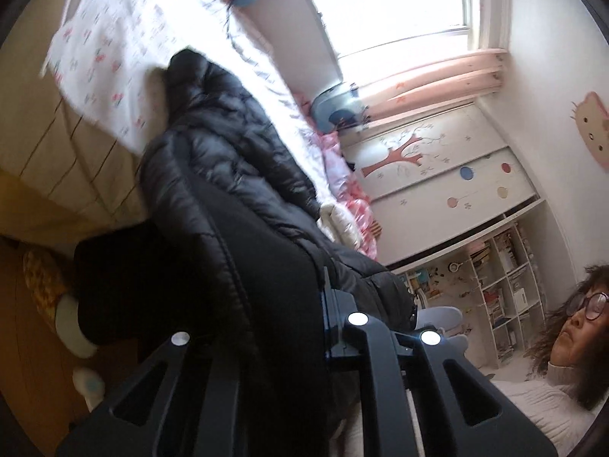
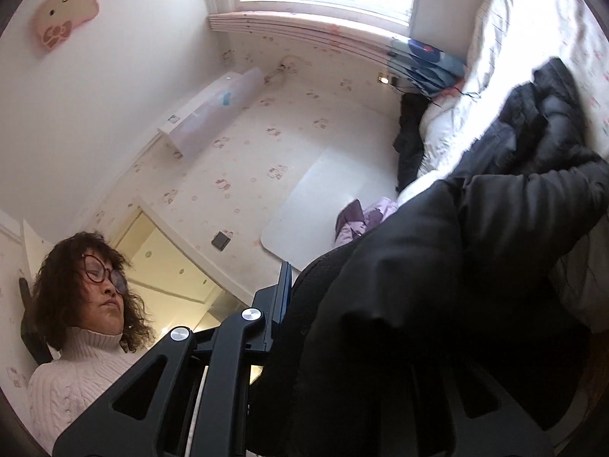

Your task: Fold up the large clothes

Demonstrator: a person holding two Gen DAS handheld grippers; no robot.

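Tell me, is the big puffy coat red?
No, the puffy coat is shiny black, draped from the bed with its flowery white sheet toward the left gripper.

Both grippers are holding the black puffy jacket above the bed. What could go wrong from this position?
1. The shiny black quilted jacket looks slippery; the left gripper and the right gripper are each shut on only an edge, so it may slide out.
2. Much of the jacket trails on the white flower-print bed cover, so it could drag the cover along.
3. Fabric hides both sets of fingertips, so an uneven grip is hard to notice.
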